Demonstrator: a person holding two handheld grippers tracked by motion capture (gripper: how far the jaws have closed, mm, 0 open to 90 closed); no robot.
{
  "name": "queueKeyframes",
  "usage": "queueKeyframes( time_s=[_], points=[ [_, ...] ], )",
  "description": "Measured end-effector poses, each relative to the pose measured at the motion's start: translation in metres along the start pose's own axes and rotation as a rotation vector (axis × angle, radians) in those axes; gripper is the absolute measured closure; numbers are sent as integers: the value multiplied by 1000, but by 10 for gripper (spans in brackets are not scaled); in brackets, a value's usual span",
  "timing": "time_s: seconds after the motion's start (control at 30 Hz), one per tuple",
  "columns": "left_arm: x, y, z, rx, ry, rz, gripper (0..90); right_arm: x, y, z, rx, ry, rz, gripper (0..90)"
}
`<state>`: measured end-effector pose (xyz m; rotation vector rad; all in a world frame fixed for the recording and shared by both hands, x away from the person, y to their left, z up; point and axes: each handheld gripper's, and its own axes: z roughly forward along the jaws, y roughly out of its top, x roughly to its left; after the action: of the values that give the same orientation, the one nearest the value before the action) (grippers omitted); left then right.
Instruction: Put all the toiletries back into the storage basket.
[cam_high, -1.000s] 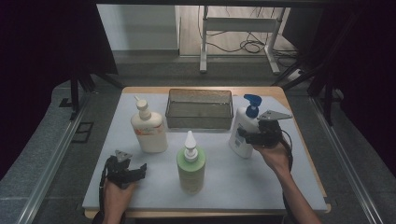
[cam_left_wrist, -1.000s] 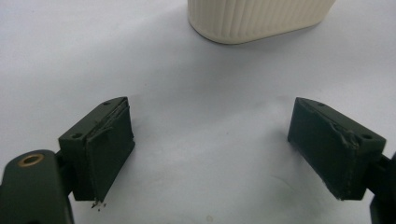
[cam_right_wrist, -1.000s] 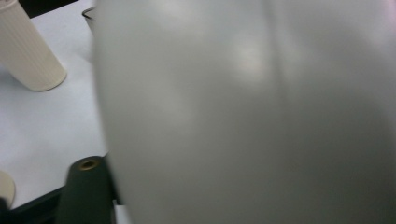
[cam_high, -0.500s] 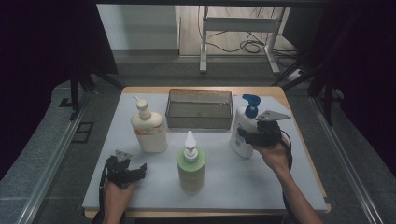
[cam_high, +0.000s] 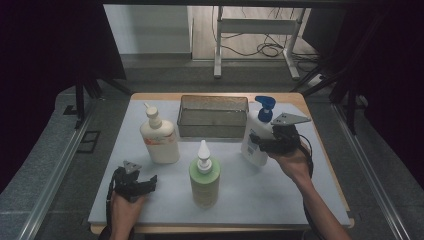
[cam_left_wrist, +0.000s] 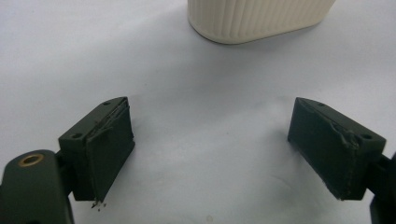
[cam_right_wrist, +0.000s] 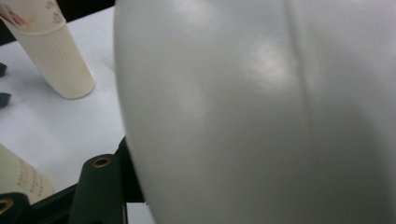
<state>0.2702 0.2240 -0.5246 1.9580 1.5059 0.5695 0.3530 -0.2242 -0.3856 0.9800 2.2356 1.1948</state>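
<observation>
A white spray bottle (cam_high: 251, 146) with a blue nozzle (cam_high: 264, 106) stands at the right of the white mat, slightly tilted. My right gripper (cam_high: 261, 142) is shut on its body from the right. In the right gripper view the bottle's white wall (cam_right_wrist: 261, 112) sits close against the jaws, and one black finger (cam_right_wrist: 100, 186) shows at its lower left. At the front left, my left gripper (cam_high: 145, 181) rests low over the mat. Its jaws stand wide apart around bare mat, as the left gripper view (cam_left_wrist: 208, 140) shows.
A cream pump bottle (cam_high: 159, 137) stands left of centre; its ribbed base (cam_left_wrist: 257, 18) lies just ahead of the left gripper. A green bottle (cam_high: 204, 177) with a white pointed cap stands front centre. A dark mesh basket (cam_high: 213, 116) sits at the back.
The spray bottle's blue nozzle has shifted slightly left with my right gripper. The left gripper has not moved.
</observation>
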Motion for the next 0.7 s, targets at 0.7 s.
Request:
queueKeyframes(
  time_s=[0.7],
  points=[
    [0,0,0,-1,0,-1,137,6,43,9,-21,46,-16,379]
  ],
)
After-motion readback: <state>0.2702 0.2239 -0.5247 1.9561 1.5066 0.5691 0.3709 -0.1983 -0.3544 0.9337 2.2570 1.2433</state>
